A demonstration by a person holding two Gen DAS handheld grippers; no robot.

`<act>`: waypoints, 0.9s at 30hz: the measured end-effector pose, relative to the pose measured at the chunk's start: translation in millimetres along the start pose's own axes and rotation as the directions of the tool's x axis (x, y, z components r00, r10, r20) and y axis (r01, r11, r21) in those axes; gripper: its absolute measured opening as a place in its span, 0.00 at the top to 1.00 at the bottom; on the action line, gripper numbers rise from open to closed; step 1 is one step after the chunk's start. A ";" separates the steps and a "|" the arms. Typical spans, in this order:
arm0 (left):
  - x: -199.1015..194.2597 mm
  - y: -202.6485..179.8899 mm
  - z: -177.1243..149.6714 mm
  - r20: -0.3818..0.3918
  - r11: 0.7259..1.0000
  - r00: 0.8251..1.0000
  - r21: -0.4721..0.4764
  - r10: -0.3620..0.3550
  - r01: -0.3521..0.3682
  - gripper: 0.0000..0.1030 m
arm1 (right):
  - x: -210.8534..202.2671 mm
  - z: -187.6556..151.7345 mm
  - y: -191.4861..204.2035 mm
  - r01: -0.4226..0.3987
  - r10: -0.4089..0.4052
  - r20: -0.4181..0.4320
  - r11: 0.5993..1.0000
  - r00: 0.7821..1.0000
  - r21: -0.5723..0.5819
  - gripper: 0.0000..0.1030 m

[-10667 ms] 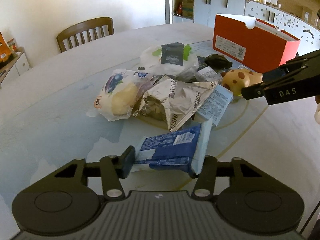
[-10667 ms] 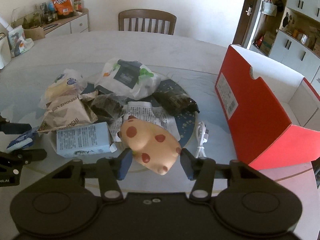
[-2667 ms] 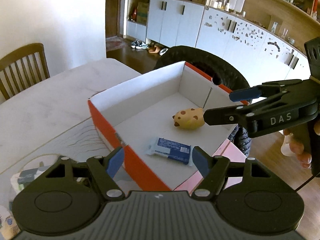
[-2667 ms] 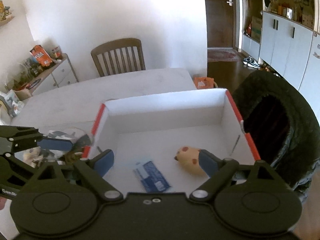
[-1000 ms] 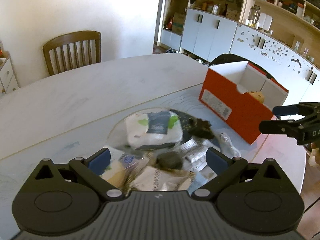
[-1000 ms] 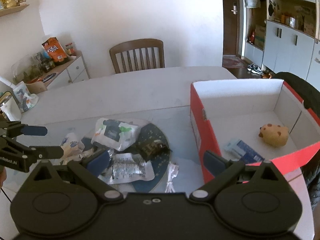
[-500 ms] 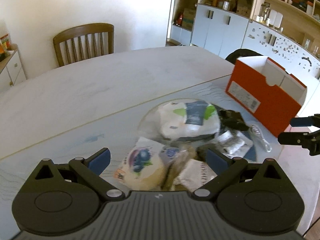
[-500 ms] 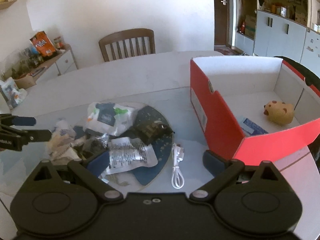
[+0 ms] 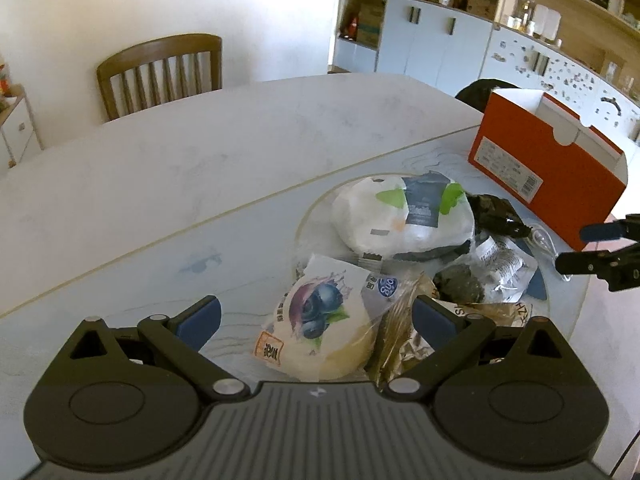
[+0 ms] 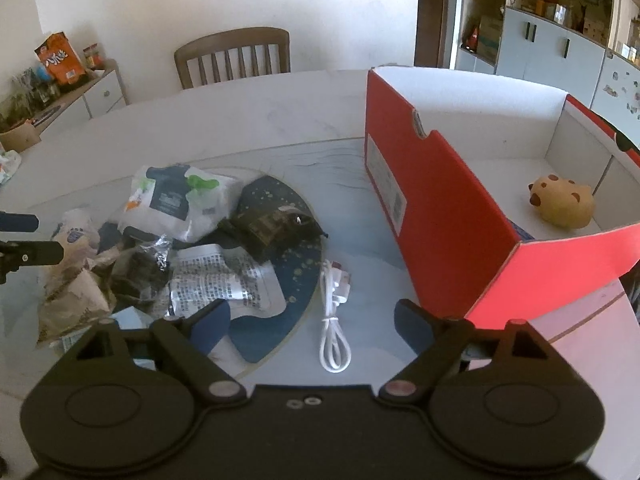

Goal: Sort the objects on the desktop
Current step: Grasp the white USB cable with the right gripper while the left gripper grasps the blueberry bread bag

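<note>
My left gripper is open and empty, with a blueberry bread packet between its fingers. Behind it lie a white and green packet, a dark packet and a printed foil packet. My right gripper is open and empty over a coiled white cable. The red box stands to its right and holds a spotted yellow toy. The right gripper also shows at the right edge of the left wrist view.
The pile lies on a round blue mat on the pale table. A wooden chair stands at the far side. A sideboard with snack bags is at the left. Cabinets line the back wall.
Both grippers have come down and forward toward the pile. The left one now straddles the blueberry packet, the right one hangs over the white cable. Both stay open.
</note>
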State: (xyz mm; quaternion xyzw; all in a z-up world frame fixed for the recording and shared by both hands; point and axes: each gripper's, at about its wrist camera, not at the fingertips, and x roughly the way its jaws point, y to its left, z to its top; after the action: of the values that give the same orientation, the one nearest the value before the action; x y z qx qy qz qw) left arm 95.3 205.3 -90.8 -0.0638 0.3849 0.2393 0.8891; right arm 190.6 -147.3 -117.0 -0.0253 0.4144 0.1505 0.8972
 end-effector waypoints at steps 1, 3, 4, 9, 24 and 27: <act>1.6 -0.3 -0.1 0.002 1.000 1.000 0.006 -0.004 0.004 0.01 | 1.7 0.3 0.6 0.000 0.000 0.000 1.000 1.000 -0.002 0.14; 4.9 0.1 0.0 -0.002 1.000 1.000 0.012 -0.009 0.009 0.01 | 5.7 0.0 1.0 0.009 -0.009 -0.006 1.000 1.000 -0.004 0.17; 6.0 0.7 0.1 -0.003 1.000 1.000 0.009 -0.016 0.016 0.01 | 7.9 0.2 1.0 0.012 -0.012 -0.009 1.000 1.000 -0.004 0.17; 8.9 2.8 0.9 0.001 1.000 1.000 -0.003 -0.031 0.031 0.02 | 16.8 0.6 -1.9 0.033 -0.033 -0.020 0.999 0.999 0.006 0.21; 13.1 12.4 -4.5 -0.009 0.995 0.997 -0.071 -0.076 0.076 0.15 | 37.6 3.1 -7.9 0.057 -0.054 -0.059 0.998 0.997 0.038 0.38; 13.2 11.4 -5.5 -0.007 0.994 0.996 -0.072 -0.087 0.086 0.22 | 38.7 2.2 -9.0 0.062 -0.059 -0.057 0.997 0.997 0.047 0.41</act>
State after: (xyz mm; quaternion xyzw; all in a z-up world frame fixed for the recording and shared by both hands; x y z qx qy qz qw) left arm 94.1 218.7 -103.2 -0.1132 0.3774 0.2137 0.8939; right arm 218.5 -145.8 -145.4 -0.0204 0.4419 0.1126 0.8898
